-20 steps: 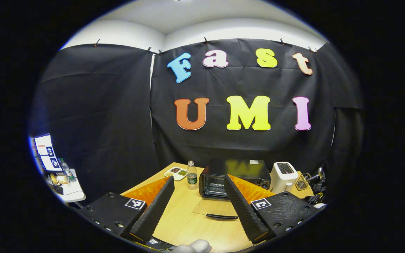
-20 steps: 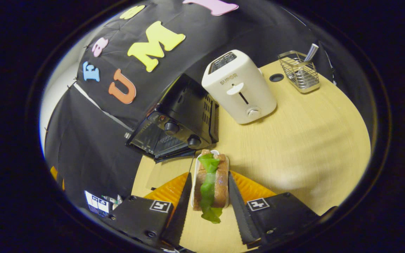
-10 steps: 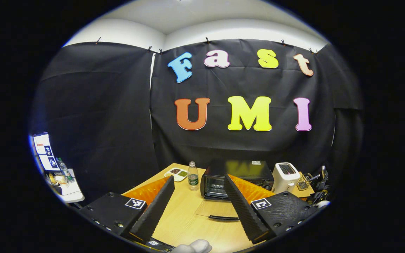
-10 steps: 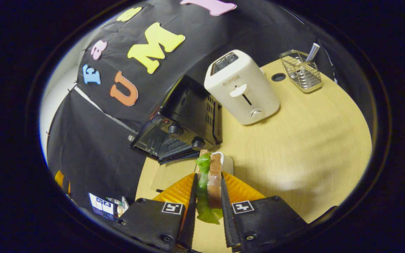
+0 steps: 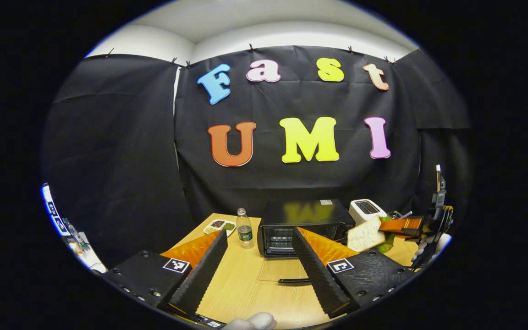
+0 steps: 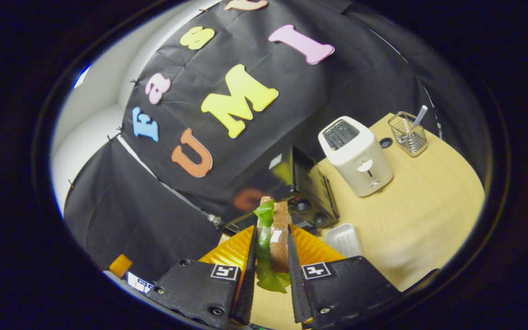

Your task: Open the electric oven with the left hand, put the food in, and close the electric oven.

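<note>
The black electric oven [image 5: 305, 225] stands at the back of the wooden table, its glass door [image 5: 282, 274] folded down flat in front of it. My left gripper [image 5: 259, 250] hangs open before the oven with nothing between its fingers. My right gripper [image 6: 271, 250] is shut on a sandwich [image 6: 274, 233] of brown bread and green lettuce, lifted above the table. In the left gripper view the sandwich [image 5: 365, 234] hangs in the air right of the oven, held by the right gripper [image 5: 404, 225]. In the right gripper view the oven [image 6: 298, 190] lies just beyond the sandwich.
A white toaster [image 6: 355, 156] stands right of the oven, with a wire basket [image 6: 408, 133] further right. An empty white tray [image 6: 343, 239] lies on the table under the sandwich. A water bottle [image 5: 244, 228] and a divided dish [image 5: 218, 225] stand left of the oven.
My right gripper closed on the sandwich and lifted it off the white tray, rising above the table. The left gripper drew back slightly and stays open.
</note>
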The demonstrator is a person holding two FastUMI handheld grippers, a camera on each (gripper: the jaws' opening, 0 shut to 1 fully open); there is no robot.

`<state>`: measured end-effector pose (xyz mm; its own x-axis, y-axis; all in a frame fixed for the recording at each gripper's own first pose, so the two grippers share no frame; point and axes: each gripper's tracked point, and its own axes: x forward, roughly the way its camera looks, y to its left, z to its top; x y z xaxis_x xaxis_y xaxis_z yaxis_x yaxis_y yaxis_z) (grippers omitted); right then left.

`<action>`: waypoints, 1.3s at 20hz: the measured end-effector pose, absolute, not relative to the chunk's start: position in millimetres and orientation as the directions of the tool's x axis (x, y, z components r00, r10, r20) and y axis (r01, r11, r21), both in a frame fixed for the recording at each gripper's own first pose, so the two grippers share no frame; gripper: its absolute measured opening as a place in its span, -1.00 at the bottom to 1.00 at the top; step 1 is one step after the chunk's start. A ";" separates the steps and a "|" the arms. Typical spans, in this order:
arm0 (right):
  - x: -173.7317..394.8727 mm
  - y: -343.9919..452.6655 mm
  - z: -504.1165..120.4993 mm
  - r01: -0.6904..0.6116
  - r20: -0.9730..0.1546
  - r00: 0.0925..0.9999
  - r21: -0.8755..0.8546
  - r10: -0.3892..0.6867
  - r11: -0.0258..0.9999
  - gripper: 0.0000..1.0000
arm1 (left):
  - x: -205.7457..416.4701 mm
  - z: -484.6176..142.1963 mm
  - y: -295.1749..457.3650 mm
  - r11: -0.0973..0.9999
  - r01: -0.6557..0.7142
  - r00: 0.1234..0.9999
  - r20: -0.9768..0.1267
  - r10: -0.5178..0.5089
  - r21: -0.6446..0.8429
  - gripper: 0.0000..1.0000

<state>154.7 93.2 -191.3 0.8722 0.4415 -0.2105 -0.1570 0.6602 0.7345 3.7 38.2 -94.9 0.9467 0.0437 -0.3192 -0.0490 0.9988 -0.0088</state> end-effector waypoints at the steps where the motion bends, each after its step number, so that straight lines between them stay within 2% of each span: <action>1: 152.1 107.9 -188.9 -0.155 -0.190 0.882 0.746 0.431 0.647 -0.26 | 4.4 -97.7 38.4 1.000 -0.020 0.947 -0.322 0.018 -0.001 0.87; 5: 154.1 157.3 -195.8 -0.123 -0.130 0.925 0.787 0.356 0.605 -0.26 | -2.3 -102.2 45.4 0.998 0.053 0.935 -0.349 -0.056 -0.019 0.88; 10: 164.9 211.8 -222.1 -0.092 -0.065 0.959 0.848 0.274 0.522 -0.27 | -7.0 -107.9 56.6 0.997 0.082 0.929 -0.361 -0.081 -0.013 0.89; 18: 240.7 270.6 -283.6 0.036 -0.154 0.967 0.870 0.201 0.492 -0.27 | -16.5 -133.2 79.7 0.994 0.105 0.904 -0.419 -0.087 0.019 0.90; 26: 328.2 266.8 -316.3 0.119 -0.186 0.977 0.882 0.105 0.456 -0.26 | -10.7 -146.8 91.4 0.993 0.107 0.890 -0.450 -0.075 0.047 0.91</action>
<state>328.2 266.8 -316.3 0.9769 0.1046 -0.1862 0.1193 0.4560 0.8820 -10.7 91.4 -146.8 0.8900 -0.0751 -0.4497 0.1074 0.9931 0.0467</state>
